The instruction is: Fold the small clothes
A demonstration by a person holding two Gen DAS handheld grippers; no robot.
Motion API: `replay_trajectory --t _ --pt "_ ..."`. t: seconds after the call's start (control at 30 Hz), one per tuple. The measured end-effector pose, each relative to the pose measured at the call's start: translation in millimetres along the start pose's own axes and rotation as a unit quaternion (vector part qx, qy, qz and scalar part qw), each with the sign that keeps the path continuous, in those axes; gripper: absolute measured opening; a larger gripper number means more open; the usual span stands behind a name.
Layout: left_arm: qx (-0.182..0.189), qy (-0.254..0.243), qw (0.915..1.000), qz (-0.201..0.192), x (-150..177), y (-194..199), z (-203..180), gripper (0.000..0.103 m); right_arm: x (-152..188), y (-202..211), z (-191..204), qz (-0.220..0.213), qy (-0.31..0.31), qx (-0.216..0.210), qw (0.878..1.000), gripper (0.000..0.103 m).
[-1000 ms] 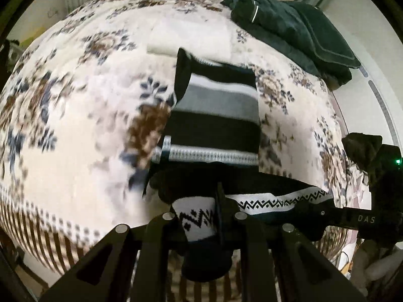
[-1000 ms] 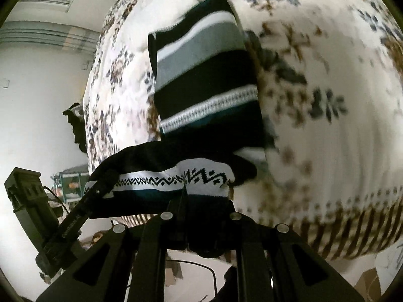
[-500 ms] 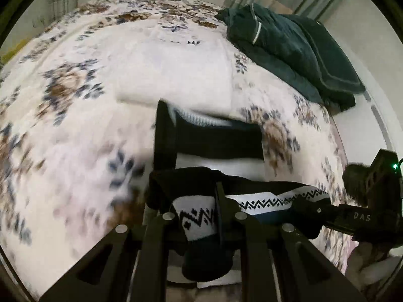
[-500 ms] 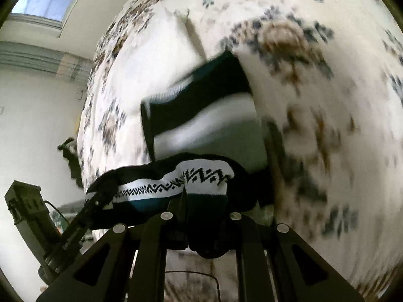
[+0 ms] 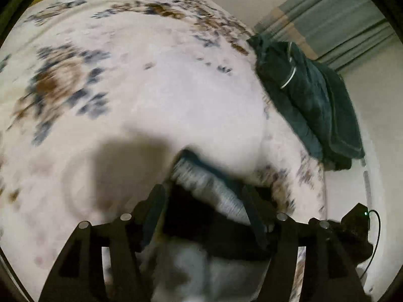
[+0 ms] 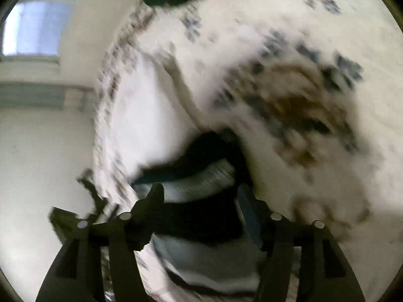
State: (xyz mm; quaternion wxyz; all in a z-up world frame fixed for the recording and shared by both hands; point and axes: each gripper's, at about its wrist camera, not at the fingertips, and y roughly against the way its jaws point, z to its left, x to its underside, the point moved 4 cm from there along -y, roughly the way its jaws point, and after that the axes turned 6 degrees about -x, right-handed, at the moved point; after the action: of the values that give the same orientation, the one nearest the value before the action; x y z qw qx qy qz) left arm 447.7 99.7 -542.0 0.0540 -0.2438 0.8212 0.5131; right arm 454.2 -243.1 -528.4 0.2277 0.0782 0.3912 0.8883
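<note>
Garment [image 5: 209, 201], knit, black with grey and white stripes: lies bunched on floral bedspread [image 5: 151, 88], directly ahead of both tools; detail blurred. Left gripper [image 5: 205, 209]: fingers spread wide, garment between them, contact unclear. Right gripper [image 6: 199, 206]: fingers likewise spread, striped knit in the gap. Dark green clothing [image 5: 309, 105]: heaped at the bed's far edge, well apart.

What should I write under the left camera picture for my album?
Open left gripper over a striped knit garment on a floral bedspread, dark green jacket behind.
</note>
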Motion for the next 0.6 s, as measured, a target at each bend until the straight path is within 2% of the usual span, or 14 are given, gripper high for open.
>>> replay_trajectory --t 0.07,0.13,0.2,0.23,0.27,0.37,0.47,0.5,0.57,0.6 --pt "-0.013 0.013 0.9997 0.016 40 15 20 0.062 19 -4 -23 0.036 -0.006 0.006 0.999 0.072" --pt "-0.019 0.039 0.9984 0.037 82 26 38 0.063 28 -11 -40 0.062 -0.013 0.002 0.998 0.081" --pt "0.011 0.079 0.9950 0.060 132 35 53 0.073 26 -26 -52 0.080 -0.018 -0.018 0.996 0.091" --pt "0.025 0.092 0.9933 0.065 145 35 55 0.075 21 -38 -55 0.091 -0.020 -0.037 0.995 0.093" --pt "0.058 0.114 0.9890 0.075 167 31 58 0.079 14 -49 -57 0.099 -0.021 -0.053 0.993 0.093" --pt "0.100 0.171 0.9759 0.092 207 7 61 0.080 -12 -97 -57 0.139 -0.010 -0.089 0.986 0.099" --pt "0.122 0.208 0.9676 0.074 216 -25 57 0.080 -35 -144 -47 0.190 0.015 -0.108 0.976 0.099" --pt "0.126 0.227 0.9637 0.062 213 -35 58 0.081 -41 -160 -38 0.209 0.027 -0.119 0.970 0.102" --pt "0.140 0.268 0.9529 0.029 201 -48 61 0.082 -47 -180 -24 0.232 0.041 -0.132 0.963 0.103" --pt "0.144 0.290 0.9462 0.000 192 -49 63 0.081 -49 -187 -18 0.238 0.045 -0.132 0.961 0.103"
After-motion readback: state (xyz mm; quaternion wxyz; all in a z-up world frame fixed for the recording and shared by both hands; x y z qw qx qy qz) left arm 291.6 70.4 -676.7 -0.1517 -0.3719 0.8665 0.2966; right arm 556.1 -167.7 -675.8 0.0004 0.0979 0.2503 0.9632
